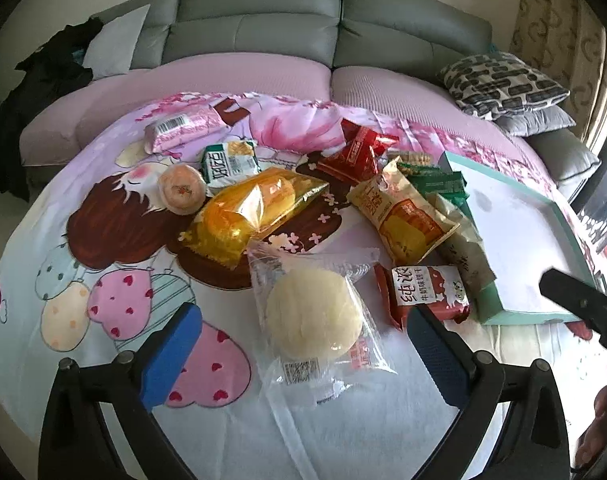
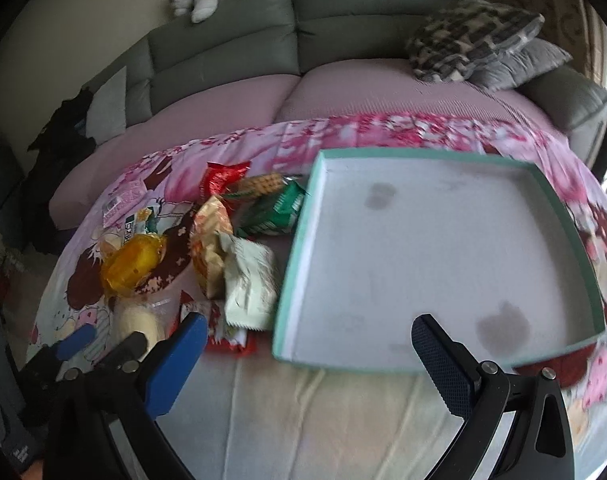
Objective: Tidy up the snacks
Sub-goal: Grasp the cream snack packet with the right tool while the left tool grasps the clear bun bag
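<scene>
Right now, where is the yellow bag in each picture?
Left wrist view: the yellow bag lies in the middle, beyond the round bun.
Right wrist view: the yellow bag sits far left, small.
Shared landmark: the teal tray, to the bag's right in both.

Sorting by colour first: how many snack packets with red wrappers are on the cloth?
2 that I can see: a red milk-biscuit packet beside the teal tray's near corner, and a shiny red packet at the pile's far side. Others may be hidden underneath.
</scene>
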Available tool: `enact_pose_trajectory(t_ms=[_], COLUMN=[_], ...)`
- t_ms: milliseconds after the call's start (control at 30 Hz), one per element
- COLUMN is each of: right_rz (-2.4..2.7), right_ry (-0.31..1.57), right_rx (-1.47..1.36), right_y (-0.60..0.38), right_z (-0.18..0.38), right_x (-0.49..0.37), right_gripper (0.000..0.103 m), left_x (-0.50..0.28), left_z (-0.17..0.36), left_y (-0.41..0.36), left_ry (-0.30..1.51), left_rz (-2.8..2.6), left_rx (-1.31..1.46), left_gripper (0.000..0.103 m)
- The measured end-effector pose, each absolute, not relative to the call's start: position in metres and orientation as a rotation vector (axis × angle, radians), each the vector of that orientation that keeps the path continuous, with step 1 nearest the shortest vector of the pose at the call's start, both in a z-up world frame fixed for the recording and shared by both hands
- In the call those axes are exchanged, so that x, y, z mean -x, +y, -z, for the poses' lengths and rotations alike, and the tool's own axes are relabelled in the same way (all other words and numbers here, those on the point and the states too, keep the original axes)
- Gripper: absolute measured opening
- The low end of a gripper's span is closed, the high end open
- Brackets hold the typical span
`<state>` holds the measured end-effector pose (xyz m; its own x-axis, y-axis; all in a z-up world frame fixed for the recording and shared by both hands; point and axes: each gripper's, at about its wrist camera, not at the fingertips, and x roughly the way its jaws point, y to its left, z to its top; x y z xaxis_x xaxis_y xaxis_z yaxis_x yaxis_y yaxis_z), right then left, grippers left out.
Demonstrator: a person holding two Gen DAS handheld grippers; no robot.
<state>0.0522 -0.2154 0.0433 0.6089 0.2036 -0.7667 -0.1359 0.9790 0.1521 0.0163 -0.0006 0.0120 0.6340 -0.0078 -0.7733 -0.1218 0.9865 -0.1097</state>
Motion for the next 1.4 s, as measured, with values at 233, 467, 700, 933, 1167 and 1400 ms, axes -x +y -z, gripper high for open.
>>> enact_pose_trajectory(t_ms=[233,467,700,933,1167,1400], right_rz=[-0.237,-0.258,-0.258,-0.258,-0.264,-0.263], right_ry=[0.912,0.943,0.949,0.916,0.882,0.812], right_rx=[0.043,0.103,0.116,0.1,0.038,-0.031], right_y=[-0.172,-0.151,-0.149,-0.152,-0.165,-0.183], right_z=[-0.038,-0.023,-0.014,-0.02,-0.036,-0.065], right_x=[-0.076,-0.088,-0.094,-0.092,-0.087,-0.087], right_gripper=[0.083,0.055,0.03,0.024,0.019,0.019], left_x=[-0.03,-0.038,-0.042,-0.042,-0.034,-0.03], left_z=[0.0,0.012,0.018,0.017,0.002,-0.031], left_y=[0.001,0.007,0.008,0.011,0.014,0.012], left_ry=[0.934,0.98,0.995,0.988,0.969,0.922], left_rz=[-0.014,0.012,0.037,0.04,0.042,0.04], left_rx=[0.21,0.265,0.293,0.311,0.318,0.323], left_gripper=[0.082,0.068,0.061,0.056,0.055,0.055])
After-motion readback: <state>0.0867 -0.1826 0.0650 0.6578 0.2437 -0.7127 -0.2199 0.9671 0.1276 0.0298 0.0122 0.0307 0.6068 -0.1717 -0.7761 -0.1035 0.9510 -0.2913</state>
